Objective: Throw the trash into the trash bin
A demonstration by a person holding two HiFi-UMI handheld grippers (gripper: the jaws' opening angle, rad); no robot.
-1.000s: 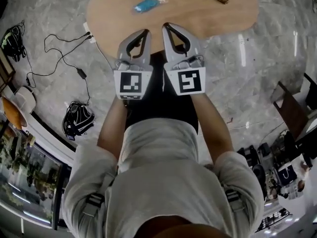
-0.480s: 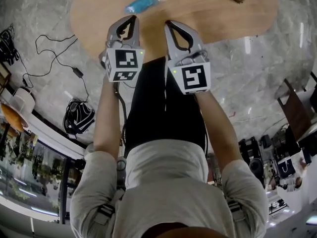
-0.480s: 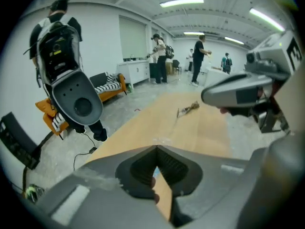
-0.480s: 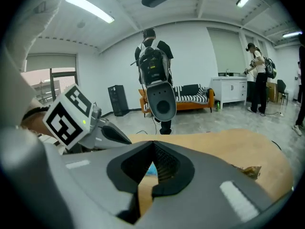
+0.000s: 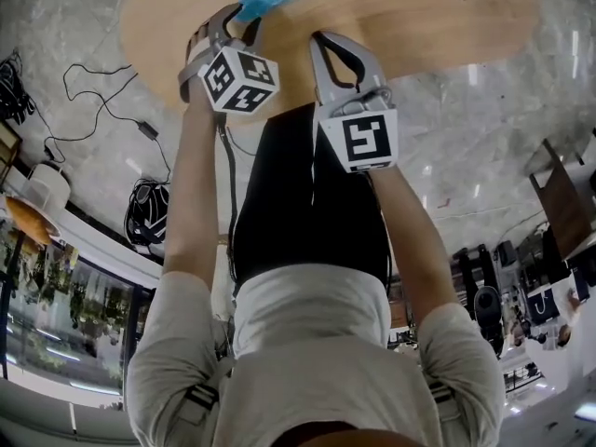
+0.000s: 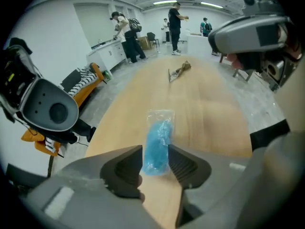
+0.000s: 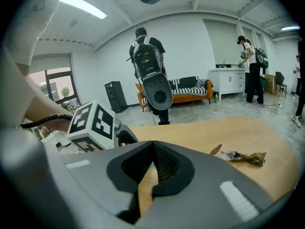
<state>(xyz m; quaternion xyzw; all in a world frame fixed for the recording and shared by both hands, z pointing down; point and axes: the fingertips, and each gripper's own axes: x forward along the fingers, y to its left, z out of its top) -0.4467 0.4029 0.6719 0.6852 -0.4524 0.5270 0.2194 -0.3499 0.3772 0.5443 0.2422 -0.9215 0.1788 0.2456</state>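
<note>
Left gripper [image 6: 156,157], fingers just opened wide, frames the untouched blue plastic packet [image 6: 157,142] lying by the bench's [image 6: 209,113] near edge. Right gripper [image 7: 151,168] is closed and empty. Closing too high could let the flat packet slip out.

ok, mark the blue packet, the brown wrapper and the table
blue packet [image 6: 157,140]: left gripper view, middle of the blue filling.
brown wrapper [image 7: 240,157]: right gripper view, middle of the crumpled strip.
table [image 6: 209,109]: left gripper view, bare wood right of the packet.

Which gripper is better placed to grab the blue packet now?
Left. The left gripper, jaws just opened, brackets the blue packet on the table; the right gripper is shut and empty.
</note>
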